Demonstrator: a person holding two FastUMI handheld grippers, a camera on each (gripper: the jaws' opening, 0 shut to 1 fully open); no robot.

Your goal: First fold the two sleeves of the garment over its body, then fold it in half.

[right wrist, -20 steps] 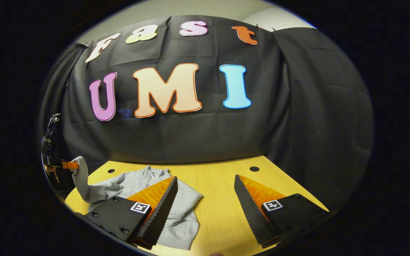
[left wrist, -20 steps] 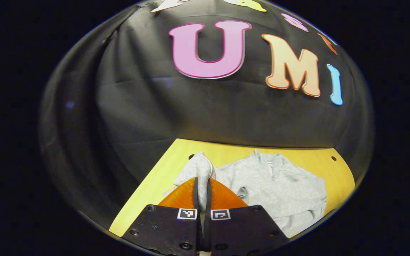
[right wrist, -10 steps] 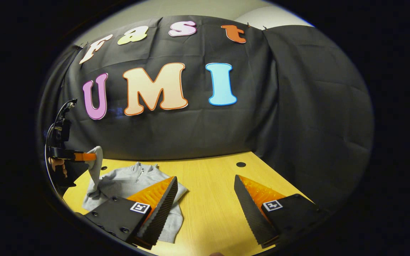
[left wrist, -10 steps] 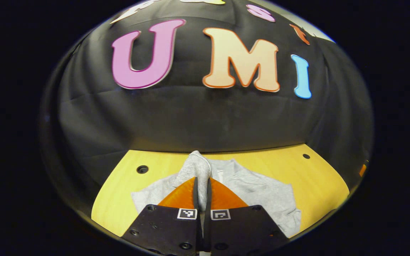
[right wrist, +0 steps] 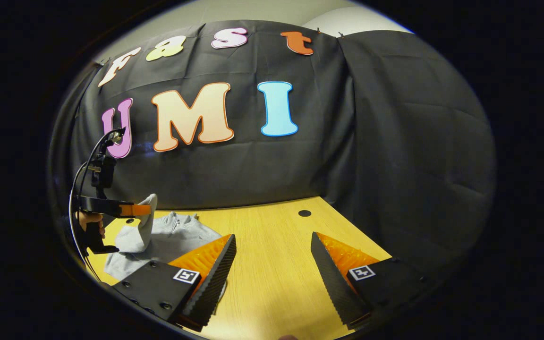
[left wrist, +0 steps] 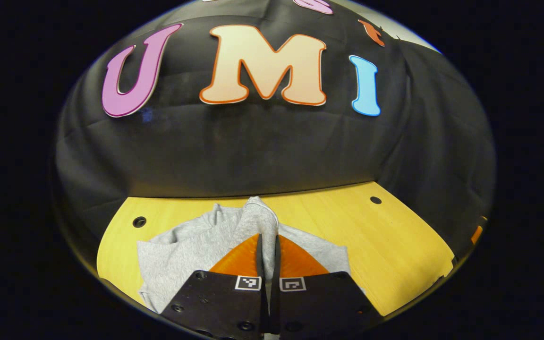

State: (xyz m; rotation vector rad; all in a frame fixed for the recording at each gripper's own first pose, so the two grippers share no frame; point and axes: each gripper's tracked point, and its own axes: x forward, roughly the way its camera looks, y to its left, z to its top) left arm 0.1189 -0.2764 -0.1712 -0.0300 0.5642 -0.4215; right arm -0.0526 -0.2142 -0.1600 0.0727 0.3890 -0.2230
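Grey garment (left wrist: pixel 191 248), collared, rumpled, lies on the yellow tabletop (left wrist: pixel 395 241). Left tongs (left wrist: pixel 267 250) clamped on a sleeve (left wrist: pixel 260 222), lifted above the body. Right tongs (right wrist: pixel 272 264) spread wide, holding nothing, over bare wood. No legible label on the garment.

**Sleeve raised over garment, right gripper off to the side**

The garment (left wrist: pixel 191 245) is lying on the table (left wrist: pixel 395 236), before the booth wall. The left gripper (left wrist: pixel 267 245) is pinching a sleeve (left wrist: pixel 260 219) and holding it above the garment's body. The right gripper (right wrist: pixel 272 264) is hovering with fingers spread over bare table, right of the garment.
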